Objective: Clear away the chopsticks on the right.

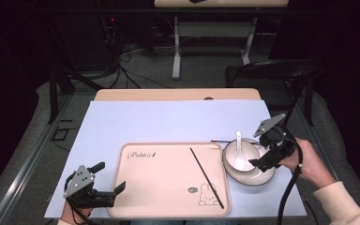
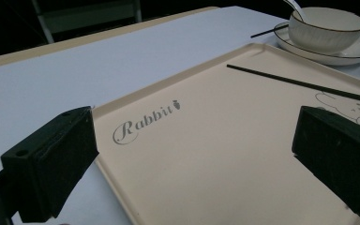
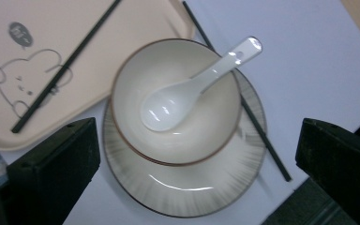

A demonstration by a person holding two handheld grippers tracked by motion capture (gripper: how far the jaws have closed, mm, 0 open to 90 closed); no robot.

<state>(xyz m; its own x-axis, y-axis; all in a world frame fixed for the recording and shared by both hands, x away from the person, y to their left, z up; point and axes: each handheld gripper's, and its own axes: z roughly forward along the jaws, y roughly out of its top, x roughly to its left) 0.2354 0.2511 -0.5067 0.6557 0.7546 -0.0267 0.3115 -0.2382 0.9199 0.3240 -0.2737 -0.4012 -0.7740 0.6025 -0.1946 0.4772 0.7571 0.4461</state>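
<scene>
Right gripper (image 1: 261,161) released, jaws straddling bowl (image 3: 176,101); clumsy closing could tip spoon (image 3: 192,86), slide bowl off plate (image 3: 187,187).

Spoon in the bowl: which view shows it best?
Right gripper view: the spoon is seen from above, whole, scoop down in the bowl, handle over the rim. High view shows it small. Left gripper view catches just the handle tip above the bowl's far rim.

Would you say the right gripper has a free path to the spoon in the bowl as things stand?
Probably yes: the right gripper is open just above the bowl, and the spoon lies uncovered inside it, its handle resting over the rim with nothing in between.
</scene>
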